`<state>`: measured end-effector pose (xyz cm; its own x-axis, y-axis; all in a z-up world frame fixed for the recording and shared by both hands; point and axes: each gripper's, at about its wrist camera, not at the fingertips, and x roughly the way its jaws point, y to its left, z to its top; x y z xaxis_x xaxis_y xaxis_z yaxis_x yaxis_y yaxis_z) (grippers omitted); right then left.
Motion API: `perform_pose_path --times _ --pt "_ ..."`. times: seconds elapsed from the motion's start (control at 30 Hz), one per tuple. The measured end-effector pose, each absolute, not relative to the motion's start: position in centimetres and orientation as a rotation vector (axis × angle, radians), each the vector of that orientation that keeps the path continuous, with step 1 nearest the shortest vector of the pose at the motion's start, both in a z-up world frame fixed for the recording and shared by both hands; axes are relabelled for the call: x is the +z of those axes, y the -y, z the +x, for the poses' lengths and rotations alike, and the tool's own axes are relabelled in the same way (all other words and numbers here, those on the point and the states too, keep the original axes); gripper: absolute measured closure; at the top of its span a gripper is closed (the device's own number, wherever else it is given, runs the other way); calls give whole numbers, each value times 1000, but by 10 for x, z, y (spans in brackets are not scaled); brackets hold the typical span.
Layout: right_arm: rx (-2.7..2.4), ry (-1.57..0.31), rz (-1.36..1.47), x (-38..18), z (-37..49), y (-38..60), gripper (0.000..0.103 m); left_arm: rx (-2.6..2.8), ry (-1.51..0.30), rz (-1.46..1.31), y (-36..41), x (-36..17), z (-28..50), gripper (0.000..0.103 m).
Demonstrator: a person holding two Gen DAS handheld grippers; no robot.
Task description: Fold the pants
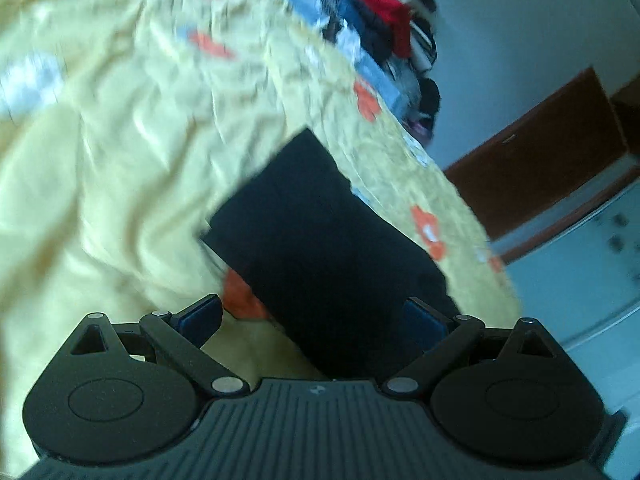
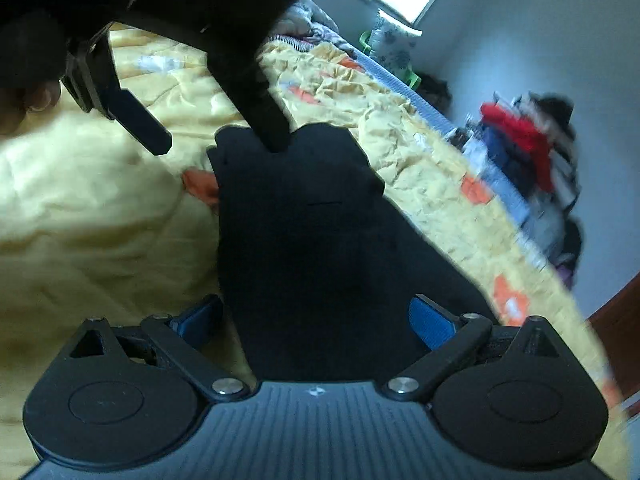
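Black pants [image 1: 320, 240] lie flat on a bed under a wrinkled yellow quilt [image 1: 100, 160], folded into a dark slab whose long axis runs straight out from both grippers toward the far side of the bed. The left gripper [image 1: 314, 316] hangs just short of the near end, jaws spread wide with nothing between the blue pads [image 1: 202, 314]. The right gripper [image 2: 316, 318] sits low over the same near end, jaws fully apart and clamped on nothing, though cloth shows in the gap between them. In the right wrist view, the left gripper [image 2: 218, 136] reaches in from the upper left, 1 finger close over the far end of the pants; whether it touches cannot be told.

By the look of the slab, the fold is well along. Of the 2 grippers, the right looks nearer the close end, and a further fold would turn on lifting that end along the long axis. The bed's edge with its blue trim [image 2: 404, 84] runs close along the right side, leaving little margin there; open quilt lies to the left. A heap of clothes [image 1: 384, 32] stands beyond the bed against the wall.
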<state>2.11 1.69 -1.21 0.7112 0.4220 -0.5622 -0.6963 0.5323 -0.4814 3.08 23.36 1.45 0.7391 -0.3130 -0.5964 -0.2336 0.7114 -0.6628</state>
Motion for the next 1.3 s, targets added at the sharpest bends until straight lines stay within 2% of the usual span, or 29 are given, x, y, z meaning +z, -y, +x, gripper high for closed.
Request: perform_pose_path --times 0.27,0.37,0.6,0.67,0.73,0.77,0.83,0.87,0.9,0.97,1.0,1.03,1.07,1.13,1.3 --pt "550 -305 -769 -20 35 -33 0 -144 -818 -1077 -237 -23 54 5" --pt "537 -269 -696 -15 34 -26 0 -149 -776 -1138 -240 -26 60 1" --pt "577 -356 -436 11 53 8 0 -103 -704 -1152 -238 -23 93 2" --pt "649 -404 -386 19 57 19 0 -87 -688 -1117 -237 -21 97 11" --pt "761 -416 -324 31 56 34 0 -73 -717 -1064 -235 -21 103 41" --pt "806 -397 -260 39 52 45 0 -63 -736 -1042 -235 -23 105 49" --pt "798 -360 -163 53 55 61 0 -45 -745 -1017 -234 -27 106 72" --pt "766 -357 -142 57 60 65 0 -33 -745 -995 -234 -28 104 75" --pt "733 -377 -150 57 69 65 0 -23 -742 -978 -232 -29 103 83" --pt "702 -456 -204 46 91 58 21 -6 -722 -914 -226 -25 100 86" --pt "696 -495 -221 37 100 53 48 7 -709 -859 -221 -20 97 87" --pt "692 -539 -229 28 108 49 66 21 -690 -793 -214 -14 93 87" --pt "698 -581 -225 19 114 44 70 35 -670 -728 -206 -9 89 88" --pt "727 -630 -216 6 114 36 70 61 -621 -589 -187 5 81 89" --pt "815 -552 -178 19 86 38 70 27 -492 -327 -131 42 63 90"
